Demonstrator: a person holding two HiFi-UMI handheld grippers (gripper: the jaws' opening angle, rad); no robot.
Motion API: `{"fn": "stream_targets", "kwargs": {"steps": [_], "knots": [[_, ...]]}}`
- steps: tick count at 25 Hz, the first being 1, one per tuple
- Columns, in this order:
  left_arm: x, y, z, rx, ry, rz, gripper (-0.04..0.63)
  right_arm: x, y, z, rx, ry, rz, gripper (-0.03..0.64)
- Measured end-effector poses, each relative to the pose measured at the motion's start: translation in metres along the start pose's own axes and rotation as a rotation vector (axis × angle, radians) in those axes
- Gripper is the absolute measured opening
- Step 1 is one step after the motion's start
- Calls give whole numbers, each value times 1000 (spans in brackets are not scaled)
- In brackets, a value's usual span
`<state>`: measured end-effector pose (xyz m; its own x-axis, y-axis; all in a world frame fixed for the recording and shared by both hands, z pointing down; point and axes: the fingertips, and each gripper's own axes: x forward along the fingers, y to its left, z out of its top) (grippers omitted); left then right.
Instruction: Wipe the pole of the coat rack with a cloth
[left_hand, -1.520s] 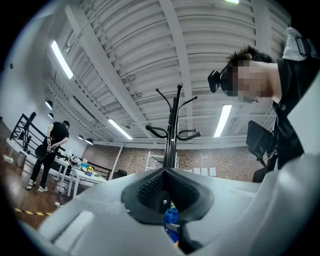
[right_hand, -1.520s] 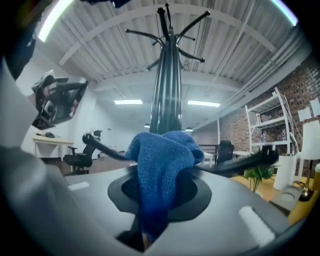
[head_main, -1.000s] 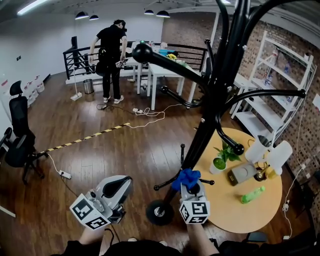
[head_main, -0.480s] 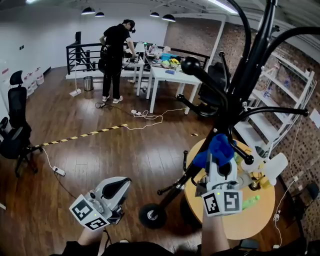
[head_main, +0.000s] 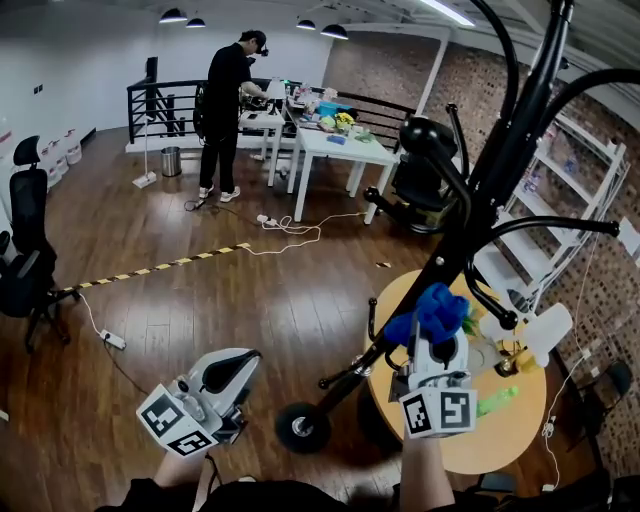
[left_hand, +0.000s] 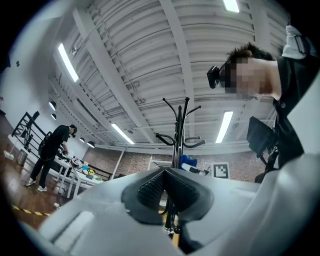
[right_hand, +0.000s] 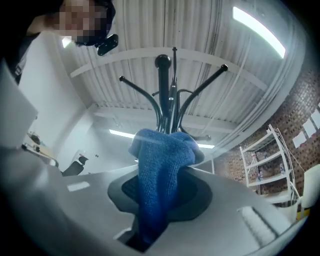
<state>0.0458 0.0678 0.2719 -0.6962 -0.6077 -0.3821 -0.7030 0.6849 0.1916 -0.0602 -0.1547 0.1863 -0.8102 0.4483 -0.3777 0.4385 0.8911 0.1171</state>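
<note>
The blue cloth (head_main: 437, 312) is pinched in my right tongs (head_main: 437, 345). Its bunched top sticks out past the tips, and its lower part runs down between the two jaws, which are clamped on it. From the head view the cloth sits against the lower stretch of the coat rack's black pole (head_main: 480, 210), just above the short low pegs. In the right gripper view the pole rises directly behind the cloth (right_hand: 162, 165), with the rack's arms spreading out above it.

The pole runs slantwise up from its round base (head_main: 300, 427) on the wooden floor (head_main: 250, 310). My left tongs (head_main: 240, 365) hang low to the left of the base, well apart from the pole. They hold nothing, and the ribbed pads meet at the tip in the left gripper view (left_hand: 165, 185).

Just right of the pole is a round wooden table (head_main: 470, 455), with a green bottle (head_main: 497, 401) lying on it. A white shelf unit (head_main: 590, 160) stands against the brick wall beyond. A yellow-and-black tape line (head_main: 160, 268) crosses the floor, and a black office chair (head_main: 25, 270) is at the far left. At the back of the room a person in black (head_main: 228, 90) stands by a white table (head_main: 330, 145).
</note>
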Motion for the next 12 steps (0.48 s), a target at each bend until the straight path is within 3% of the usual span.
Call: {"fn": "stream_targets", "kwargs": {"steps": [12], "knots": [[2, 1, -25, -55, 101, -50, 3, -69, 18, -178, 81, 329, -24, 84]]}}
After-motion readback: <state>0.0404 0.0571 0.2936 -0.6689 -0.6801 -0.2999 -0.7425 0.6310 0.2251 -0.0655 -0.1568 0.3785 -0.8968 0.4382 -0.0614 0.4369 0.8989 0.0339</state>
